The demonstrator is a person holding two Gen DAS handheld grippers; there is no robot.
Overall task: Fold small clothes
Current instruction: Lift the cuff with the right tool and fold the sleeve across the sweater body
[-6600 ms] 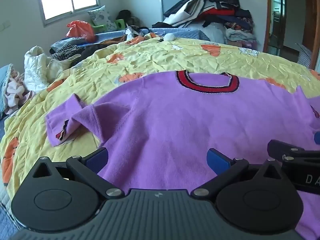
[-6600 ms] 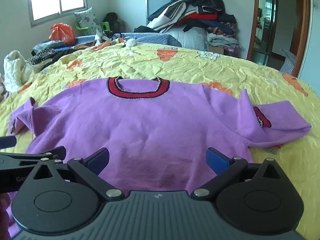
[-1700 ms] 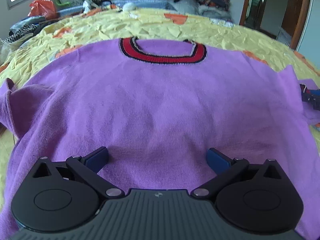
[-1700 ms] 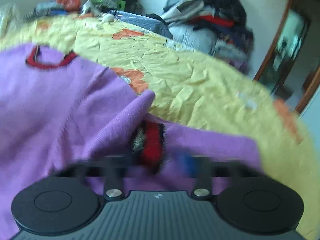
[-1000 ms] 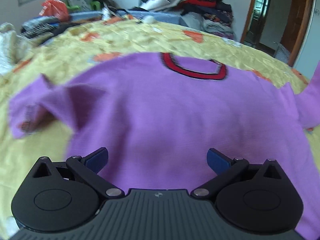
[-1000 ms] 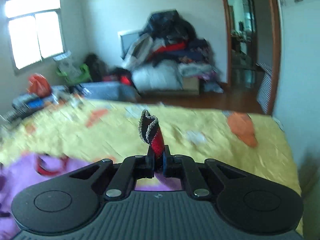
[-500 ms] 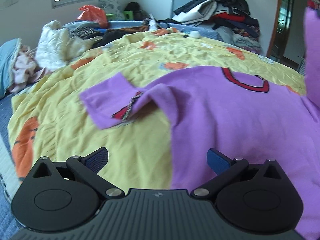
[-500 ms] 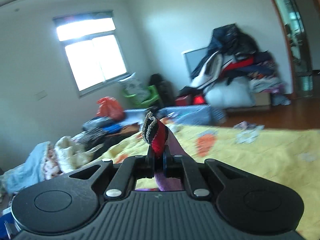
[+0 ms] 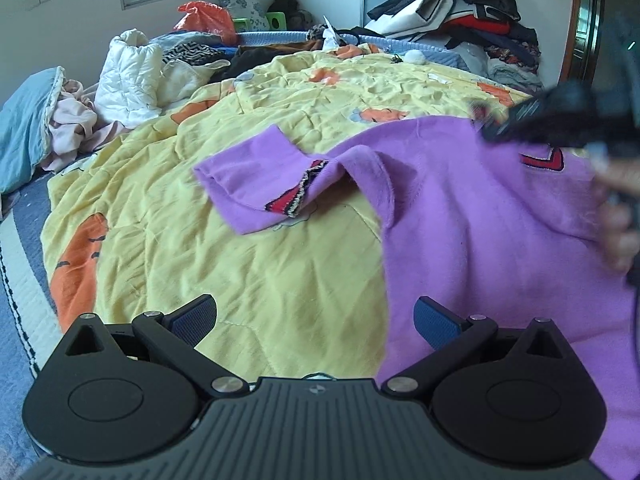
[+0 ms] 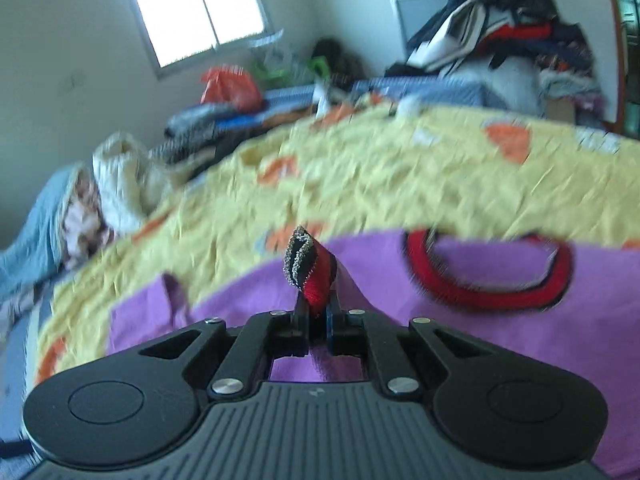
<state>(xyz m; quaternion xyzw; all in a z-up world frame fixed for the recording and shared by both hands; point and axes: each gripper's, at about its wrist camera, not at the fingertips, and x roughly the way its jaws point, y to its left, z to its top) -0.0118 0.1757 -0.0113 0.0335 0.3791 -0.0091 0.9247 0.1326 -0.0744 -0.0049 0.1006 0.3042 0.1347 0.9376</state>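
Observation:
A purple sweater (image 9: 472, 216) with a red collar (image 10: 488, 280) lies on the yellow bedspread (image 9: 248, 256). Its left sleeve (image 9: 256, 188) lies folded with the red cuff showing. My left gripper (image 9: 316, 320) is open and empty, low over the bedspread at the sweater's left edge. My right gripper (image 10: 316, 320) is shut on the right sleeve's red cuff (image 10: 310, 276) and holds it above the sweater's body. It also shows blurred at the right of the left wrist view (image 9: 560, 116).
A pile of clothes (image 9: 452, 8) stands at the far side of the bed. White and blue bedding (image 9: 80, 96) lies at the left. An orange bag (image 9: 206, 20) sits under the window. A wooden door frame (image 9: 576, 28) is at the right.
My right gripper has swung the held cuff from high in the air down and leftward over the sweater's body. My left gripper has shifted slightly; the right gripper now appears in its view.

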